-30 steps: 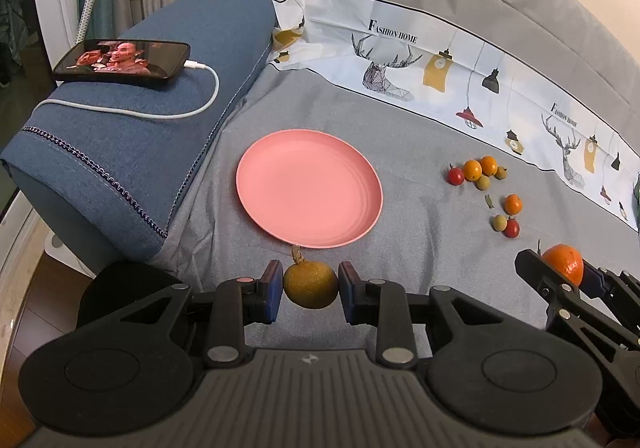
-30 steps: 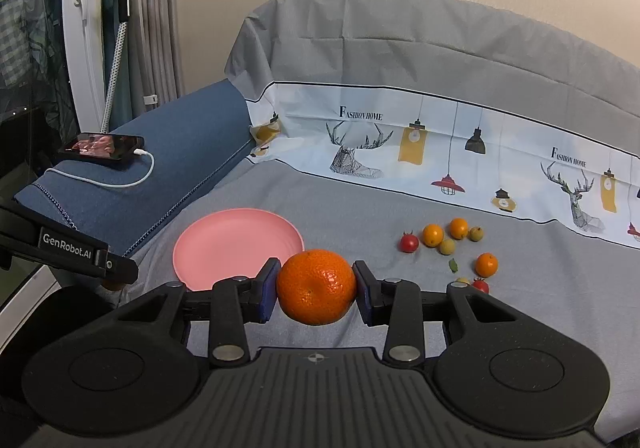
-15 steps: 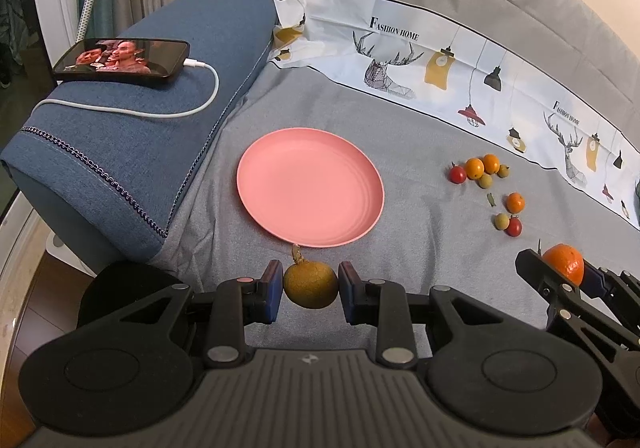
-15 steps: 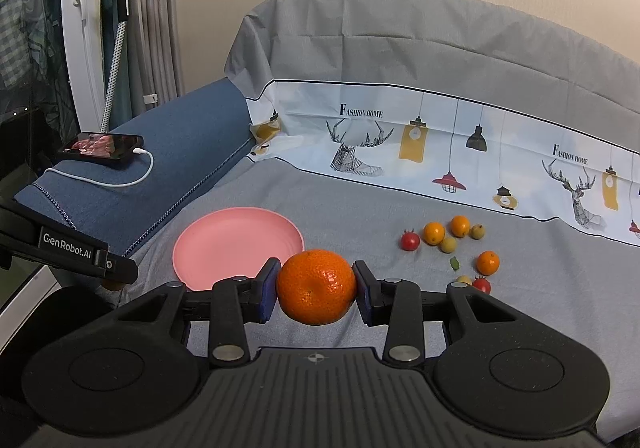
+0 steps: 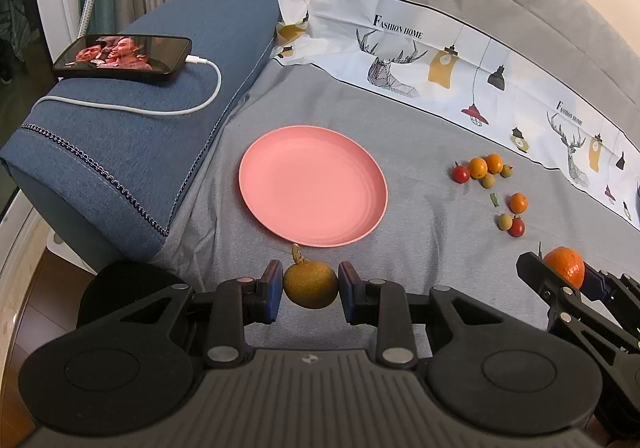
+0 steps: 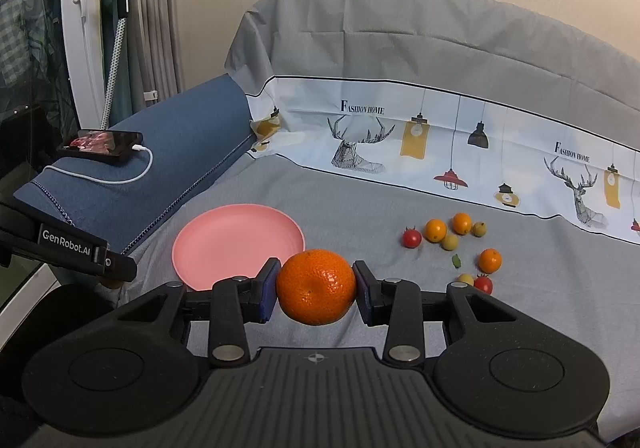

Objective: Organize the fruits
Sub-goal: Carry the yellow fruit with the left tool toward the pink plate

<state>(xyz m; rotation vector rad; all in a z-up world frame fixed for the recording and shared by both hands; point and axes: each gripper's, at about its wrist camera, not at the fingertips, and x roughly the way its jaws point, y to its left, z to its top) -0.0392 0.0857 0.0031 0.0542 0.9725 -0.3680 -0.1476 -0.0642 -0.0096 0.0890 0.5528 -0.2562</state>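
My left gripper [image 5: 310,290] is shut on a small brown stemmed fruit [image 5: 310,285], held just short of the near rim of an empty pink plate [image 5: 313,185] on the grey cloth. My right gripper [image 6: 316,291] is shut on a mandarin orange [image 6: 316,291], held above the cloth to the right of the plate [image 6: 238,244]. The right gripper with its orange [image 5: 565,271] also shows at the right edge of the left wrist view. Several small red, orange and yellow-green fruits [image 5: 480,168] [image 6: 448,234] lie in a loose cluster right of the plate.
A blue sofa arm [image 5: 132,120] rises left of the plate, with a phone [image 5: 124,57] and white charging cable on it. A printed cloth backrest [image 6: 440,152] stands behind. A garment steamer pole [image 6: 114,60] is at far left. The left gripper's side [image 6: 72,248] shows in the right view.
Both grippers keep their fruit. The views have shifted only slightly; the small fruits sit a little lower and further right in the right wrist view.
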